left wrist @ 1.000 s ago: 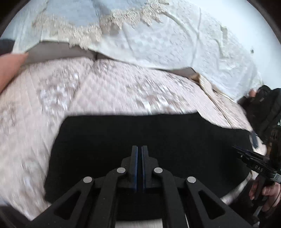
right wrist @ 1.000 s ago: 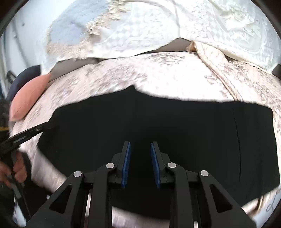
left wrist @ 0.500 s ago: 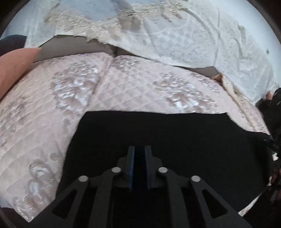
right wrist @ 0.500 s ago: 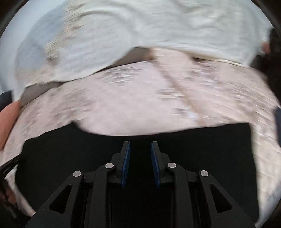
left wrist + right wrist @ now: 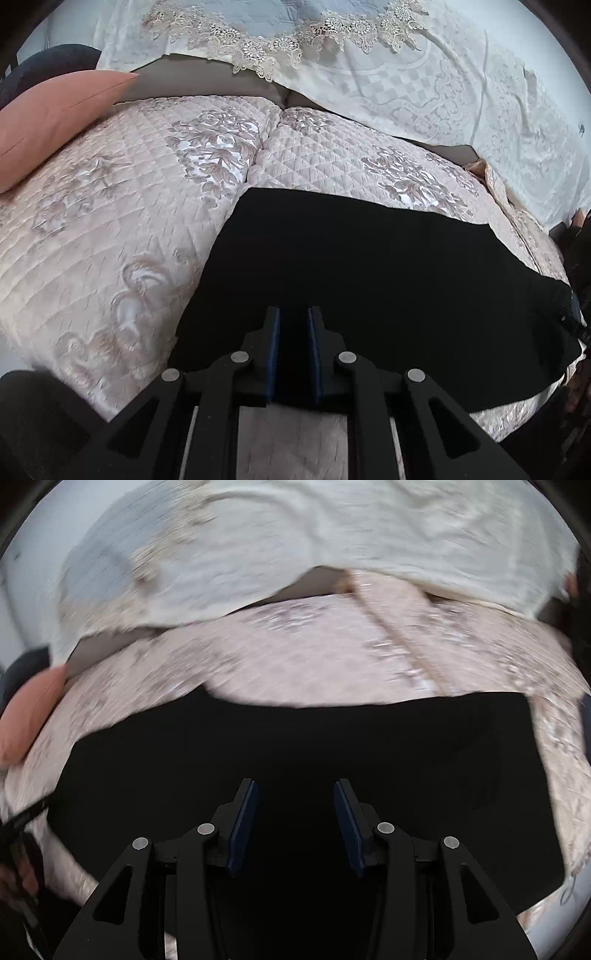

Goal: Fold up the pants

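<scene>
Both grippers have shifted along the pants since a second ago: the left gripper, pressed together then, now shows a narrow gap, and the right gripper has gone from a slim gap to a wide one, its jaws opening at this moment. Black cloth fills the view behind both gaps, but no pad clearly presses a fold, so neither seems to hold anything; dark on dark makes that hard to settle.

Pants lie flat as a black band across the quilt, a pink pillow well off to one side and a white lace cover beyond. They look already folded lengthwise. My judgement: a release has just ended one fold, and the next move calls for each gripper to reach an end or edge, pinch the layers together, and carry it over evenly.
</scene>
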Tool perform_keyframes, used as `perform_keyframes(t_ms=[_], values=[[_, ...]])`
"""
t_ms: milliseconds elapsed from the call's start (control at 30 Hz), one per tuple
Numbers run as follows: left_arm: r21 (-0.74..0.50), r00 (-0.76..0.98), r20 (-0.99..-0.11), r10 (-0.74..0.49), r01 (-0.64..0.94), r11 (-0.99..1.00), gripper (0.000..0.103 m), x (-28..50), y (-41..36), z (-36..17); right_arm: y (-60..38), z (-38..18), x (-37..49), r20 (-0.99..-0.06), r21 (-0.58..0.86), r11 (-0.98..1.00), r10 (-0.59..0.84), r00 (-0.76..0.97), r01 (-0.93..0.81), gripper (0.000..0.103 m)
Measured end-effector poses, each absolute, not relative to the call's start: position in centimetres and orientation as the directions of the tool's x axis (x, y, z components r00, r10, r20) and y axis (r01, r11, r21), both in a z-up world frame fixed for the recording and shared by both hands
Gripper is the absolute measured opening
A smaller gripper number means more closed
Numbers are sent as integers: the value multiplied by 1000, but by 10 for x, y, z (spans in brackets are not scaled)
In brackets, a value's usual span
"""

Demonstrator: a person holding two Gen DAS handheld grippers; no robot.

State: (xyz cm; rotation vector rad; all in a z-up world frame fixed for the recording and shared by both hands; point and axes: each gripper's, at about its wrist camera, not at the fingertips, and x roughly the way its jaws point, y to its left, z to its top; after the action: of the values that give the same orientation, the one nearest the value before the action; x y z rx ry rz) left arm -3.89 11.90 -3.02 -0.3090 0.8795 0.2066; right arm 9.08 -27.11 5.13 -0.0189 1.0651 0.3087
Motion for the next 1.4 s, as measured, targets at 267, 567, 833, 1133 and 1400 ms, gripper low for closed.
perform_keyframes(t_ms=[267, 567, 833, 1133, 1400], values=[[-155, 651, -756, 62, -271, 950, 17, -43, 97, -16, -217, 42, 50, -862, 9, 914, 213, 460, -406, 44], [-105, 618, -784, 62, -231, 967, 18, -37, 76, -31, -202, 31, 26, -871, -26, 896, 197, 449, -444, 44], [-100, 617, -784, 61, -223, 970, 20, -41, 76, -28, -197, 32, 27, -882, -64, 894, 158, 444, -444, 47], [-135, 628, -776, 56, -252, 958, 28, -62, 91, -30, -195, 35, 4, -887, -27, 887, 191, 420, -460, 47], [-195, 621, -782, 47, -315, 929, 28, -81, 114, -28, -193, 54, -1, -855, -20, 891, 220, 470, -453, 48]])
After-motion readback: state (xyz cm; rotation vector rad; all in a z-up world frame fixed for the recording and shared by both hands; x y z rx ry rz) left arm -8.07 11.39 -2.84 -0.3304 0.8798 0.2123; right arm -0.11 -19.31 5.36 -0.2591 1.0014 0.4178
